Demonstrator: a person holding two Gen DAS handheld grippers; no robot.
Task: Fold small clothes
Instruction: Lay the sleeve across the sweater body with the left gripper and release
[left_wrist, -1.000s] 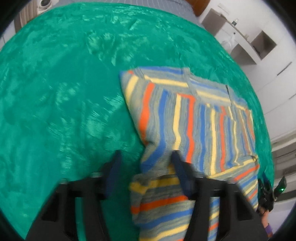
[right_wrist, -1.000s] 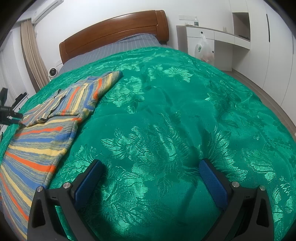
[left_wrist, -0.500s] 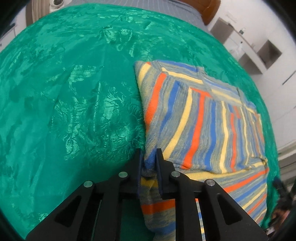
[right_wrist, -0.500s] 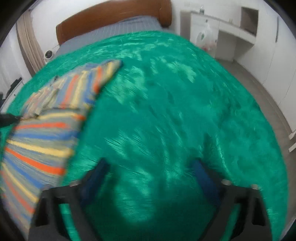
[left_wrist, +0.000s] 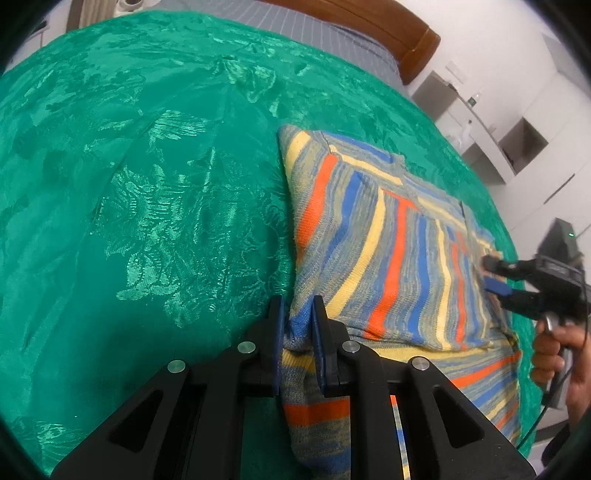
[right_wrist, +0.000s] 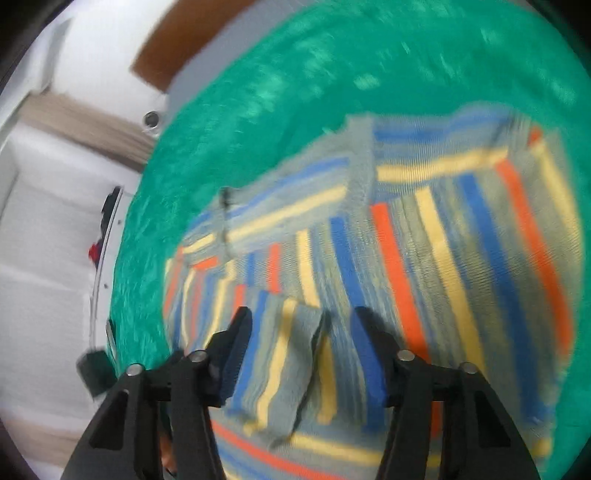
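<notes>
The striped sweater (left_wrist: 399, 251) lies on the green bedspread (left_wrist: 147, 206), right of centre in the left wrist view, with one part folded over the body. The left gripper (left_wrist: 298, 325) is clenched on a bunched fold at the near left edge of the sweater; the blue pads press the knit from both sides, and cloth hangs below them toward the camera. The right gripper (right_wrist: 301, 350) sits over the opposite edge of the sweater. Its jaws have just been closing, and a folded flap (right_wrist: 280, 362) of the sweater stands between them; the left finger (right_wrist: 236, 343) lies against the flap, while a gap shows at the right finger, so the flap is not yet clamped. This view is blurred. In the left wrist view the right gripper (left_wrist: 495, 275) appears at the far right edge of the sweater, carried by a hand (left_wrist: 554, 354). A wooden headboard (left_wrist: 388, 33) stands at the far end of the bed.
</notes>
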